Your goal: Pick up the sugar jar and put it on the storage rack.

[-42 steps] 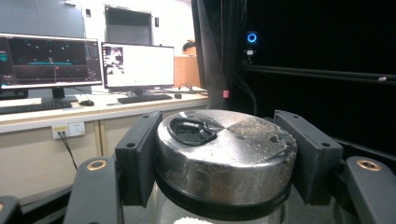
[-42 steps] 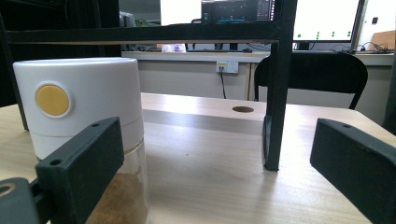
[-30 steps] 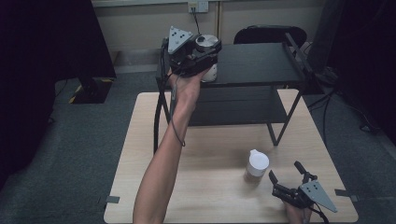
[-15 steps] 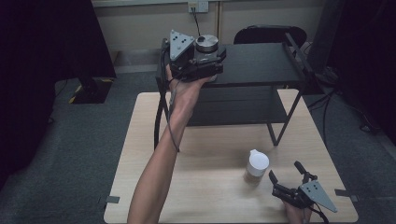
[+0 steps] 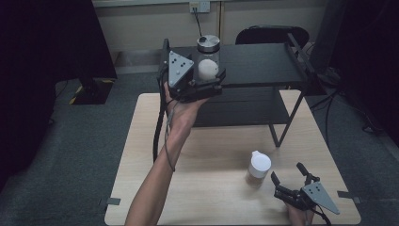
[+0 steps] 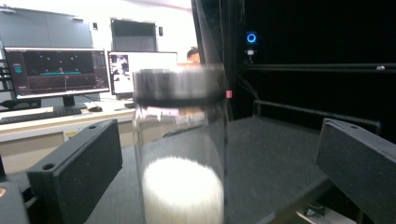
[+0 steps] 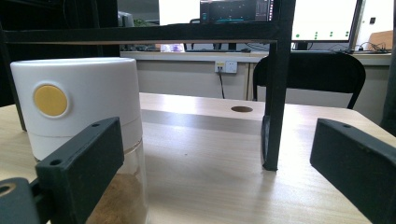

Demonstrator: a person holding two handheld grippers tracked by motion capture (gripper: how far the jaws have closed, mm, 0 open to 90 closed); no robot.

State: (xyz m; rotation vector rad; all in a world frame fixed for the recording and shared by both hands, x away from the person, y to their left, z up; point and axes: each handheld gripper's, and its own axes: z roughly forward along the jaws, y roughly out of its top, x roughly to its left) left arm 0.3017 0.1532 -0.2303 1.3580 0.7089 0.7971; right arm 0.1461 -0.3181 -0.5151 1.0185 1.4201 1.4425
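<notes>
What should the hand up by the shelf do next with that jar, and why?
Probably pull the left gripper straight back from the jar. The jar stands upright on the shelf, and in the left gripper view the fingers sit wide apart on either side of it, so it looks already let go.

We see a clear glass jar with a round metal-grey lid standing upright on the top of the black shelf, near its front left corner. White powder fills its lower part. The jar stands between our left gripper's spread jaws, apart from both.
</notes>
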